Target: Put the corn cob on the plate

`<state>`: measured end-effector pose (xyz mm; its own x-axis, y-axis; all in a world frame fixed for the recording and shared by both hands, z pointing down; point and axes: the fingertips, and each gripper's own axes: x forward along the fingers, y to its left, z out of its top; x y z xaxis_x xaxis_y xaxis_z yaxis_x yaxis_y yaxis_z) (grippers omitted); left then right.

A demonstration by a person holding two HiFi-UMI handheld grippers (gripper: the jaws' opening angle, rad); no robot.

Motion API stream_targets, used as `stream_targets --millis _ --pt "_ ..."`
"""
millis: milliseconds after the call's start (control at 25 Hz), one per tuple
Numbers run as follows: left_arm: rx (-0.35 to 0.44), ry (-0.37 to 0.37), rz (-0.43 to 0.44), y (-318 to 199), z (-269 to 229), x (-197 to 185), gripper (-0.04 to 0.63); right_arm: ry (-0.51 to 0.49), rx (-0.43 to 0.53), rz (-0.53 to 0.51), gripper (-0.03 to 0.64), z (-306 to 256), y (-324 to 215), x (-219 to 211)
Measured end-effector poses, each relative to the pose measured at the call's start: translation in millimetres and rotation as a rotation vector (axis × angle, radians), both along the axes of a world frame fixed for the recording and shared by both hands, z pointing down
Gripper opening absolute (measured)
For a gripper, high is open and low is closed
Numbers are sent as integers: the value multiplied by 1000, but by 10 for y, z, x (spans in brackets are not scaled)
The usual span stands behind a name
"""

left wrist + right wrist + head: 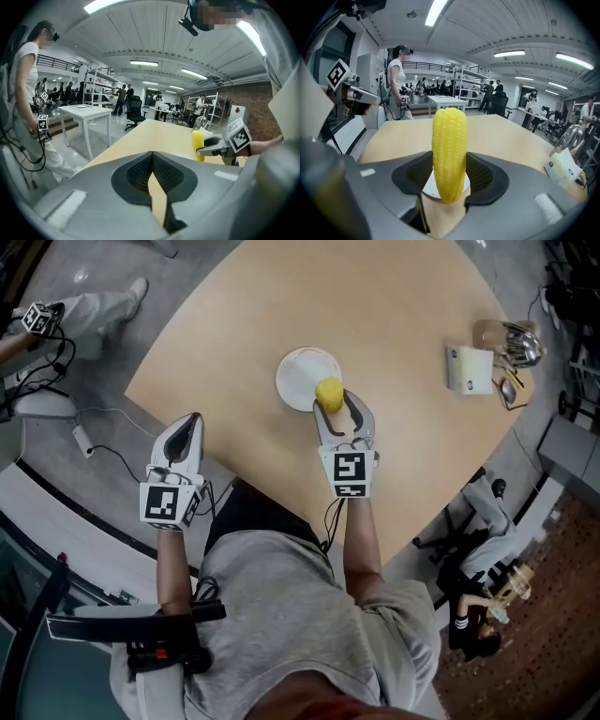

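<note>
Grips corn cob [449,152] upright between right gripper [330,401] fingers, above plate's [298,371] near rim on counter [394,324]; plate lies just ahead. Holds left gripper [193,420] well apart, fingers together on nothing.

Corn cob [329,393] bright yellow, rows of kernel bumps. Plate [298,371] plain white. Desk [375,315] light tan wood. Left tool [193,418] and right tool [334,407] grey, black ribbed pads [485,176]; marker cubes [349,474] black-and-white squares. Shirt [281,596] grey.
</note>
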<state>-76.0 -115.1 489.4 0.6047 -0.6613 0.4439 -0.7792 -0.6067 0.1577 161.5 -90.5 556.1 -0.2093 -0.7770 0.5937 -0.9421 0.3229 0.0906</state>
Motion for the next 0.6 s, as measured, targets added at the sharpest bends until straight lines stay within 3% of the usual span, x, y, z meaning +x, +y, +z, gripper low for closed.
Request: stream_targets --millis 320,600 --pt "-20 -3 -29 -30 85 -92 20 63 -110 -28 225 223 -76 -39" --pt "-29 -9 -47 -89 117 -143 20 82 -142 -48 224 289 -176 -111"
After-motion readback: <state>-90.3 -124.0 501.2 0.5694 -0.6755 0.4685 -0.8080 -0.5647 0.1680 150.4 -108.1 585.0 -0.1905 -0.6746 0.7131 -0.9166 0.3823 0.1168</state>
